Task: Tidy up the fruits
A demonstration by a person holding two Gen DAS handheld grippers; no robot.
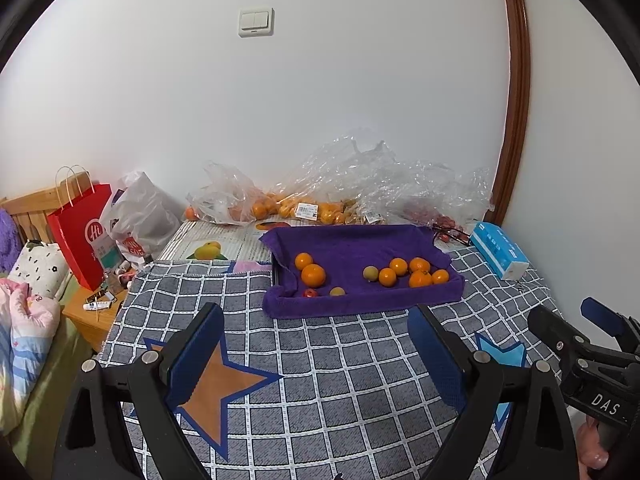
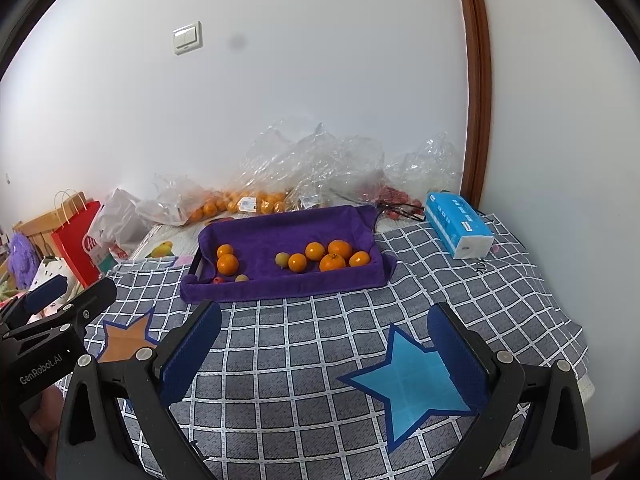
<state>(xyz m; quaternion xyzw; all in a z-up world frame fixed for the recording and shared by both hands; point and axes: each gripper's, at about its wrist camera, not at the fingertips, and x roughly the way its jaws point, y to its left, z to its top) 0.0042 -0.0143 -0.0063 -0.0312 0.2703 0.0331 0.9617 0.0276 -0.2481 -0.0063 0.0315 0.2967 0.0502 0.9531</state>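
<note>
A: Left gripper (image 1: 316,356) status?
B: Jaws spread wide, empty, above the checked cloth (image 1: 340,380).
A: Fruit location?
B: Purple-lined tray (image 1: 360,300) at 12 o'clock; oranges (image 1: 313,275) inside. Right gripper (image 1: 592,332) at 3 o'clock.

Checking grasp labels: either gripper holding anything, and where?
Nothing held. Left gripper and right gripper are both open, empty, short of the purple tray.

Tray (image 1: 360,304) set at the table's (image 1: 340,380) far edge, oranges (image 1: 416,272) grouped in its right half, two more (image 1: 310,270) at its left, bags (image 1: 320,196) piled behind, tissue pack (image 1: 500,250) at the right edge.
</note>
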